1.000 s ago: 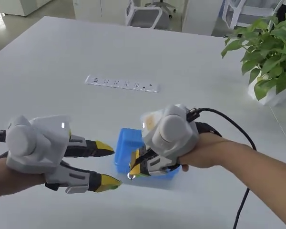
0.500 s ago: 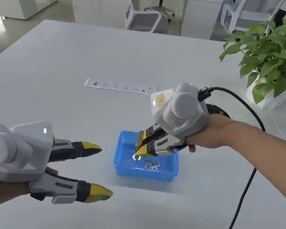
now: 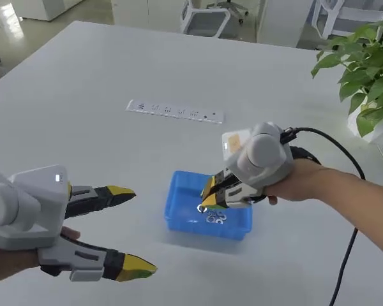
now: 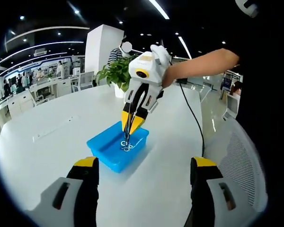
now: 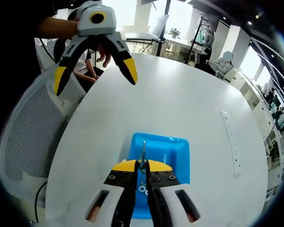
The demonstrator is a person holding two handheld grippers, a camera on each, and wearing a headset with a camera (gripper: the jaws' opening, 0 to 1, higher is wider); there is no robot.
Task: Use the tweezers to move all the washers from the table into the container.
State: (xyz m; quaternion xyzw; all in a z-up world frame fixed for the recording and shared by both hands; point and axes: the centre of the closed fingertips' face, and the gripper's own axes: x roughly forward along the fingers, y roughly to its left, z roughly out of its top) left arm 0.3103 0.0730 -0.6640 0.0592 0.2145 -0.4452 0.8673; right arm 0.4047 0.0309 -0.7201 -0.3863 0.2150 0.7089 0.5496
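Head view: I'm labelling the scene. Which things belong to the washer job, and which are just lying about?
Job: tweezers, washers, blue container, right tongs.
Lying about: power strip, potted plant, office chair.

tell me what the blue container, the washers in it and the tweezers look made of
The container: likely moulded plastic, uniform bright blue with a soft sheen.
The washers: probably metal, small silvery rings that glint.
The tweezers: thin and greyish, possibly steel, too small to confirm.
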